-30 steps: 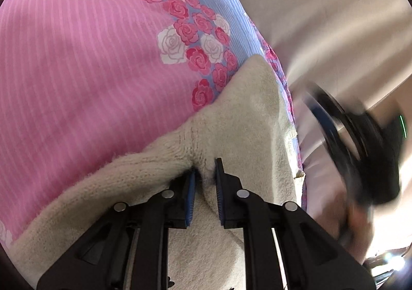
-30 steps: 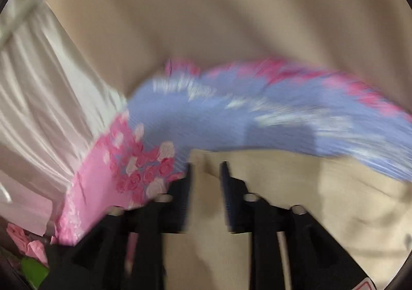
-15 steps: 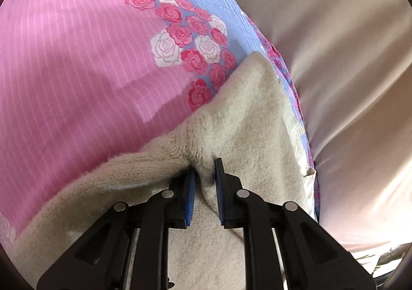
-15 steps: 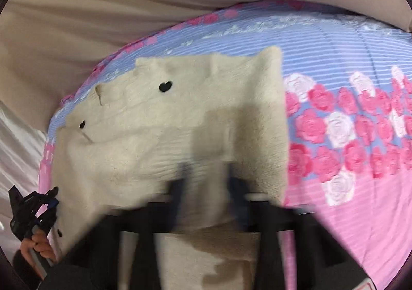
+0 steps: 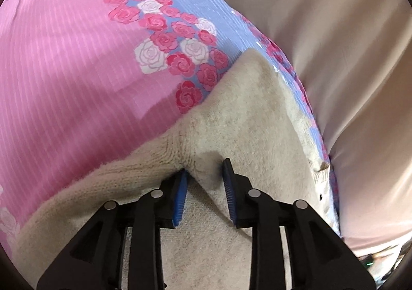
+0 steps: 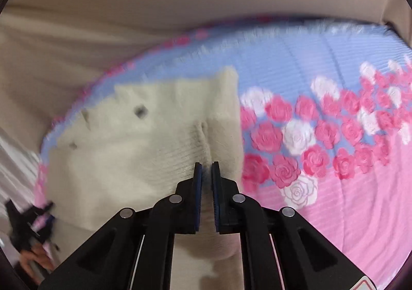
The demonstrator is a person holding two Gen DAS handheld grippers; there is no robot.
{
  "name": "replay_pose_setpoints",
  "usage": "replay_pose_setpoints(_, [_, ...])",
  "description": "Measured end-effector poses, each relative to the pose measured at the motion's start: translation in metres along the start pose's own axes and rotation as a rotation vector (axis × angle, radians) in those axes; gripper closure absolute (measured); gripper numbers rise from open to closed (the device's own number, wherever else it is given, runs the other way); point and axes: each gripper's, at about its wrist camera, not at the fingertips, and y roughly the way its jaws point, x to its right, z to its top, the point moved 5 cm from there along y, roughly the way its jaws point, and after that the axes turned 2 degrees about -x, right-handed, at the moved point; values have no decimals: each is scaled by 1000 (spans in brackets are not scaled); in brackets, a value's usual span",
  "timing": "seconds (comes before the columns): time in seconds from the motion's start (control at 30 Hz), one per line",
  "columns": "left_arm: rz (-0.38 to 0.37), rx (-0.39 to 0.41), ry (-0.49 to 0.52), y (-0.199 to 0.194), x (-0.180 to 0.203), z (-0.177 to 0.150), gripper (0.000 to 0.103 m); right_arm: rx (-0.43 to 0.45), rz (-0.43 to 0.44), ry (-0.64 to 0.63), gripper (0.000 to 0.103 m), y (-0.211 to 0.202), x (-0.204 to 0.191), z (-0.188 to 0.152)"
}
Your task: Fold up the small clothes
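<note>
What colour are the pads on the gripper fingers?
Blue, ribbed pads on black fingers; clearest in the left wrist view.

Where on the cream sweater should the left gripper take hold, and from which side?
On the edge of the sweater along the pink sheet, near the ribbed seam, coming in from the near side with one finger under. The left gripper is open over a raised ridge there, which gives its jaws a fold to close on; the flat middle offers none.

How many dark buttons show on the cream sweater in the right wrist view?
2 on the cream sweater: one button near its upper middle, another button lower left by the edge. Motion blur and folds may hide others; the right gripper pinches the knit.
</note>
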Motion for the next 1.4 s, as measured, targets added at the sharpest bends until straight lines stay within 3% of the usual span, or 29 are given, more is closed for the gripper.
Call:
replay_pose_setpoints(0.07, [-2,4,3,-1,-2,0,75,-25,17,-39,87,3,-10,0])
replay_pose_setpoints(0.13, [2,7,7,-2,-1,0,73,-137,-88,-134,84,34,-9,-17])
replay_pose_setpoints(0.17, [7,6,7,-2,0,0,72,-160,-106,-156,92,39,-4,-22])
replay_pose_setpoints(0.23, [13,-24,10,-6,2,-1,72,-126,-93,-127,92,20,-2,-18])
replay_pose_setpoints(0.33, [-30,-52,27,-31,-5,-5,62,-35,-56,-99,77,-27,-9,-20])
replay_pose_setpoints(0.37, [-35,-51,41,-43,-12,-8,58,-25,-49,-96,66,-42,-9,-28])
replay_pose_setpoints(0.4, [-32,-50,61,-54,-20,-11,54,-34,-39,-87,61,-51,-5,-35])
replay_pose_setpoints(0.53, [66,-69,87,-99,-83,-38,49,-130,-51,-43,58,-86,29,-100])
replay_pose_setpoints(0.7, [97,-134,32,-138,-153,-95,49,-245,-60,81,57,-118,64,-192])
replay_pose_setpoints(0.83, [68,-161,82,-148,-157,-119,47,-332,-28,141,54,-122,64,-249])
replay_pose_setpoints(0.93, [62,-165,130,-150,-154,-129,44,-368,1,136,50,-114,53,-269])
replay_pose_setpoints(1.03, [54,-171,146,-147,-151,-128,46,-340,-14,87,45,-115,41,-271])
replay_pose_setpoints(1.07, [48,-178,145,-147,-149,-127,57,-338,-7,91,46,-115,39,-272])
replay_pose_setpoints(1.1, [25,-196,129,-144,-149,-125,78,-338,11,104,50,-115,38,-271])
replay_pose_setpoints(1.13, [-25,-239,80,-137,-152,-124,87,-338,36,124,55,-115,37,-270])
replay_pose_setpoints(1.17, [-49,-265,27,-133,-156,-125,92,-342,41,134,67,-113,36,-271])
replay_pose_setpoints(1.23, [-77,-265,-27,-132,-161,-124,94,-346,53,141,91,-112,35,-271])
replay_pose_setpoints(1.4, [-100,-242,-18,-151,-156,-125,97,-270,99,156,93,-135,35,-259])
